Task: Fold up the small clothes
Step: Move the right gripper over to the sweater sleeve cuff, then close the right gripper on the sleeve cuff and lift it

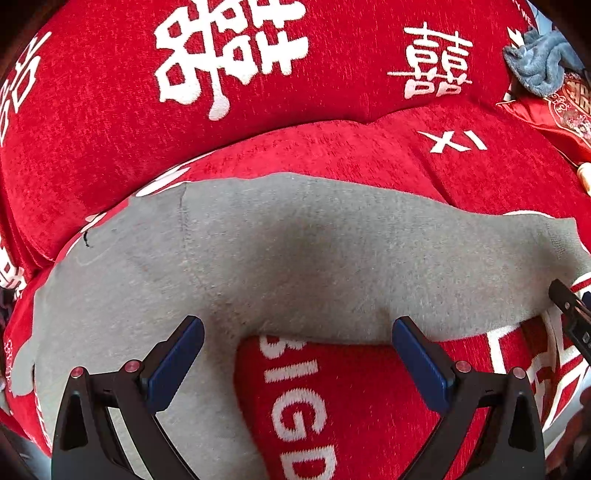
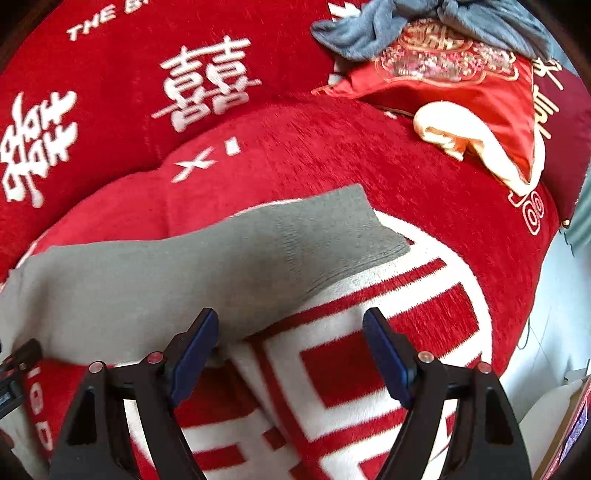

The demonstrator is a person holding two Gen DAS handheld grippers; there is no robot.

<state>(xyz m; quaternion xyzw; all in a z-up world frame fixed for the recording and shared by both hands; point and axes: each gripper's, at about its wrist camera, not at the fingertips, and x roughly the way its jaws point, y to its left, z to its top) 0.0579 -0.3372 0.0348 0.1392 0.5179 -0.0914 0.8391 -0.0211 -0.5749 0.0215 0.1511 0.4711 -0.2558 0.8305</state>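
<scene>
A grey sock (image 1: 295,254) lies flat across a red seat cushion (image 1: 369,147) with white lettering. Its toe end points left and its ribbed cuff (image 2: 332,236) points right. My left gripper (image 1: 297,328) is open, empty, just above the sock's near edge around the heel. My right gripper (image 2: 290,321) is open, empty, with its left finger (image 2: 192,354) over the sock's near edge by the cuff. The right gripper's tip shows at the right edge of the left wrist view (image 1: 569,306).
A red sofa backrest (image 1: 184,74) with white characters rises behind the cushion. A grey-blue cloth (image 2: 424,26) and a red satin embroidered pillow (image 2: 461,92) lie at the far right. The cushion's right edge drops to a pale floor (image 2: 546,332).
</scene>
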